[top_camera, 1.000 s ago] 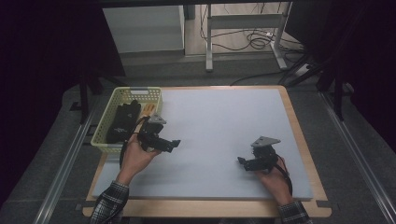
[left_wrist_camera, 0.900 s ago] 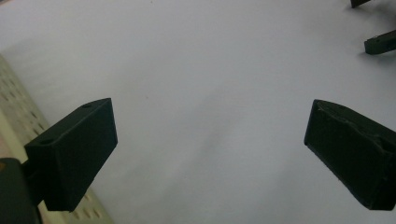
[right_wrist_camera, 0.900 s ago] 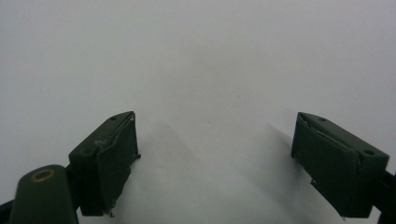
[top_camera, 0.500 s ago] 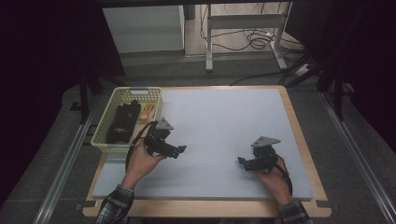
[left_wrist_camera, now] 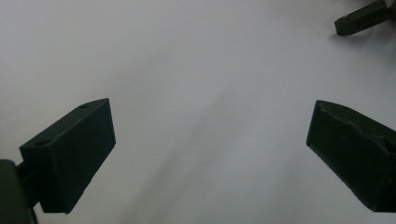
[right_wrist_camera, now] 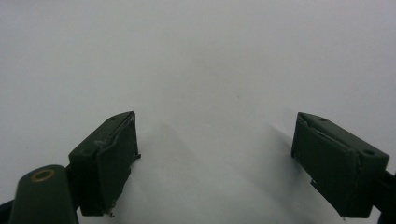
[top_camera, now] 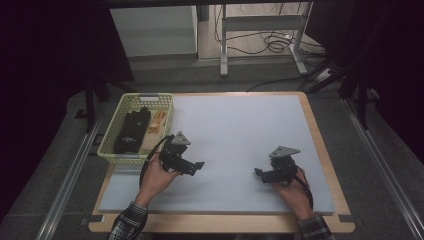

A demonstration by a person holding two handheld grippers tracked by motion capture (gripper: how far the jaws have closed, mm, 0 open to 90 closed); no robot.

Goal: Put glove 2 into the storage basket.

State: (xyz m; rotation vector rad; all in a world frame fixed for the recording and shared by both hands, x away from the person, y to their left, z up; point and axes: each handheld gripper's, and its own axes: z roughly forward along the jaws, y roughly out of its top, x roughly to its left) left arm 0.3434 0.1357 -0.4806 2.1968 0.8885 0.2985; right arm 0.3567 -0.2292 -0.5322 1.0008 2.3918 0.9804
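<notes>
Matte pale-grey mat (top_camera: pixel 240 140) on a wood-rimmed table; a yellow-green lattice plastic basket (top_camera: pixel 129 102) at its left edge holds black gloves (top_camera: pixel 131 132) and an orange item. Both forearms lie low, palms cupping the tools, jaw tips pointing toward each other. Left gripper (top_camera: pixel 196 167), just right of the basket, and right gripper (top_camera: pixel 259 173), near the mat's right front, have blocky black jaws spread wide, gripping nothing.

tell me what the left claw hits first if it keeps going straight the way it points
Probably the right claw: the left claw points across the bare white mat toward it, and a jaw tip of it shows ahead in the left gripper view. Depth is unclear.
</notes>
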